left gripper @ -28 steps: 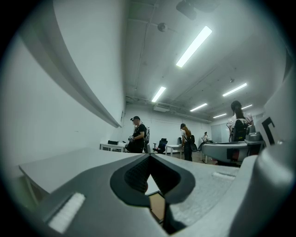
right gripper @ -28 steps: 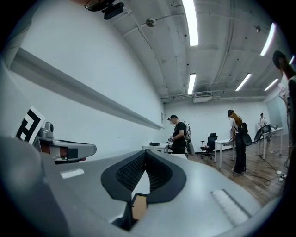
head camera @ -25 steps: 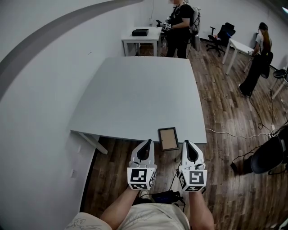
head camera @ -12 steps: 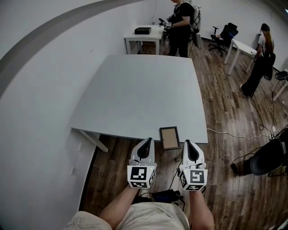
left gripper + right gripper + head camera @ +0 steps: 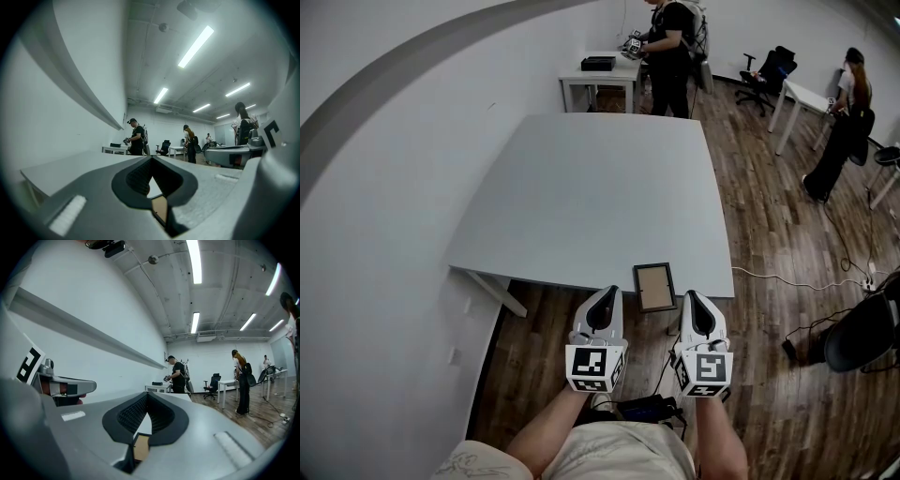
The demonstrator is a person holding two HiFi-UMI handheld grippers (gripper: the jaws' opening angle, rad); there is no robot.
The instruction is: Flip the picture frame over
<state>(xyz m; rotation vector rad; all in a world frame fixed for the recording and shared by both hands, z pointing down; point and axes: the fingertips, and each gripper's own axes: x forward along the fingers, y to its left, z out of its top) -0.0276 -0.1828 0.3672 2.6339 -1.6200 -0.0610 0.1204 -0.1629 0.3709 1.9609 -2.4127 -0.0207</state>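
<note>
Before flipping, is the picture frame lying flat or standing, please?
Lying flat: the picture frame shows its whole face from above, on the table.

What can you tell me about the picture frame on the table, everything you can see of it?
The picture frame is small and rectangular: a thin dark border around a plain tan panel, front or back unclear. It lies flat at the near edge of the grey table, its near end seemingly overhanging. Only the table touches it; the left gripper and right gripper flank it, apart.
</note>
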